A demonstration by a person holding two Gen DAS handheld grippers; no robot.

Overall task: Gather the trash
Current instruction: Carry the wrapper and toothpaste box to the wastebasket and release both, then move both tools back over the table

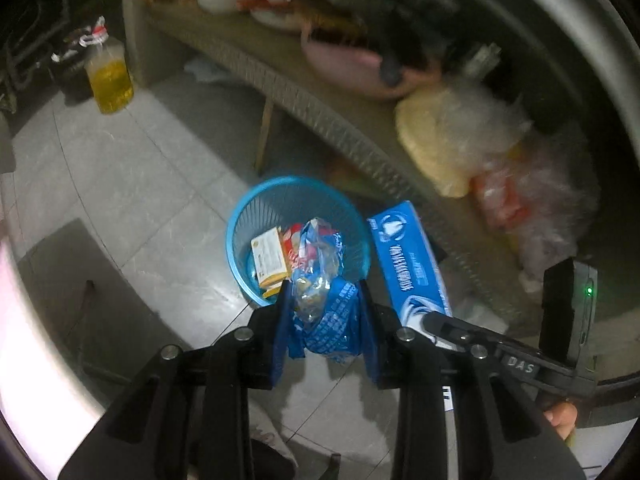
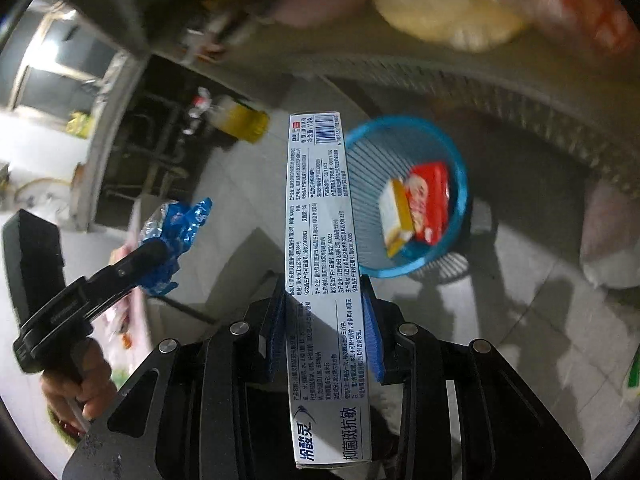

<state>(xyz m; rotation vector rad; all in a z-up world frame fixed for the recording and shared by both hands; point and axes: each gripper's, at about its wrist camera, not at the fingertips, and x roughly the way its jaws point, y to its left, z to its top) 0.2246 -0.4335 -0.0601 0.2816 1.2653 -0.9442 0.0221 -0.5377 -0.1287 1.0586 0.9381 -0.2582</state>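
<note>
Trash rides in both grippers: our left gripper (image 1: 326, 312) pinches a soft, crinkly blue wrapper (image 1: 324, 300), our right gripper (image 2: 325, 320) clamps a light, stiff toothpaste box (image 2: 320, 240) mid-length, the blue basket (image 2: 460, 168) just ahead.

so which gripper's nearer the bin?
Left, by the look of it. The left gripper, shut on a blue wrapper, hangs right at the bin rim. The right gripper, shut on the toothpaste box, is beside it.
</note>
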